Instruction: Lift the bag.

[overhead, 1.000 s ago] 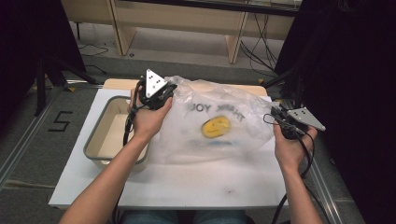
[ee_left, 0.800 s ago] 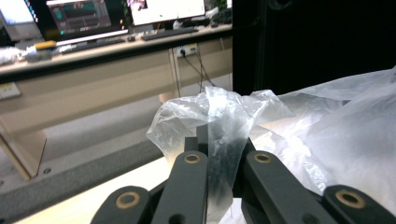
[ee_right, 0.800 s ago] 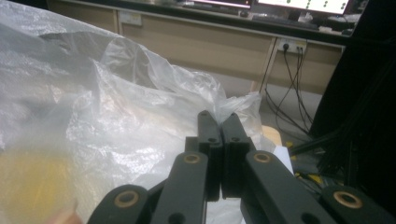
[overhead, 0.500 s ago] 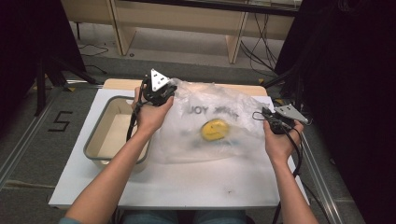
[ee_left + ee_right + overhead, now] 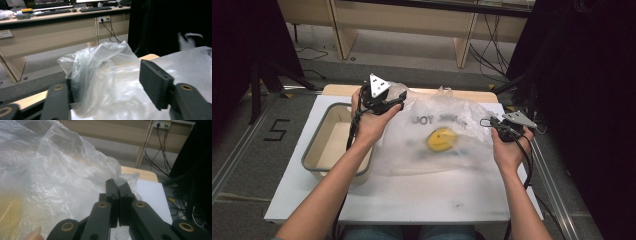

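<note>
A large clear plastic bag (image 5: pixel 447 132) with dark lettering and a yellow print (image 5: pixel 441 139) lies spread on the white table (image 5: pixel 412 200). My left gripper (image 5: pixel 398 100) is at the bag's far left corner. Its jaws have just been opening and now stand apart, with bunched film (image 5: pixel 100 75) still between them and leaning on the left pad (image 5: pixel 72 87). My right gripper (image 5: pixel 487 121) is at the bag's right edge. In the right gripper view its jaws (image 5: pixel 117 185) are pressed together on a fold of film (image 5: pixel 128 178).
A grey-rimmed, beige tray (image 5: pixel 314 150) sits on the table's left part, under my left forearm. A wooden strip (image 5: pixel 337 90) runs along the table's far edge. Desks with cables (image 5: pixel 484 55) stand on the floor beyond, and dark curtains hang at both sides.
The left gripper's jaws have opened off the bag's corner, which stays between them. The right hand has shifted a little to the left with the bag's edge.
</note>
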A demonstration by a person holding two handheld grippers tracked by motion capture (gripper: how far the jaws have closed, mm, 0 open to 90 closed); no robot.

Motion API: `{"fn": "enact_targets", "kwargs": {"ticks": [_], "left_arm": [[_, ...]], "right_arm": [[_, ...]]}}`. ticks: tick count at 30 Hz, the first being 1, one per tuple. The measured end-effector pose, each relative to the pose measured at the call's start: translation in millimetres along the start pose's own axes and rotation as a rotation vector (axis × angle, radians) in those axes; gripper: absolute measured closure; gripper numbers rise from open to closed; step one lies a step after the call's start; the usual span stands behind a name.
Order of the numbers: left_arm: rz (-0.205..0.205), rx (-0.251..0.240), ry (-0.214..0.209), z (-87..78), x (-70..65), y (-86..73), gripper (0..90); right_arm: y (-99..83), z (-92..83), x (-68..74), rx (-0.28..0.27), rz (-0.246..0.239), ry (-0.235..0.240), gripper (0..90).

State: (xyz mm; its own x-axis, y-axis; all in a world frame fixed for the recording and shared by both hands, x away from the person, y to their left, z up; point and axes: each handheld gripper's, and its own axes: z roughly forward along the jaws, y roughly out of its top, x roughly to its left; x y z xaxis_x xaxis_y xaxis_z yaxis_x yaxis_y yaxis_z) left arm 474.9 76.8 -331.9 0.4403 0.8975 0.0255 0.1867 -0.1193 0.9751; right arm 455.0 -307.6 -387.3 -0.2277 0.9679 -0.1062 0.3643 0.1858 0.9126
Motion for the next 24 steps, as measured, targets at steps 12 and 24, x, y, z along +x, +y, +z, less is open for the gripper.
{"fn": "enact_targets", "kwargs": {"ticks": [12,24], "left_arm": [[-0.006,0.055,-0.086,-1.5,4.1,-10.4,31.8],[-0.008,0.105,-0.065,-3.6,17.4,-19.4,28.0]], "right_arm": [[0.0,-1.2,-2.2,-0.012,0.021,-0.012,89.7],[-2.5,-4.8,-12.0,-0.015,0.06,-0.065,90.0]]}}
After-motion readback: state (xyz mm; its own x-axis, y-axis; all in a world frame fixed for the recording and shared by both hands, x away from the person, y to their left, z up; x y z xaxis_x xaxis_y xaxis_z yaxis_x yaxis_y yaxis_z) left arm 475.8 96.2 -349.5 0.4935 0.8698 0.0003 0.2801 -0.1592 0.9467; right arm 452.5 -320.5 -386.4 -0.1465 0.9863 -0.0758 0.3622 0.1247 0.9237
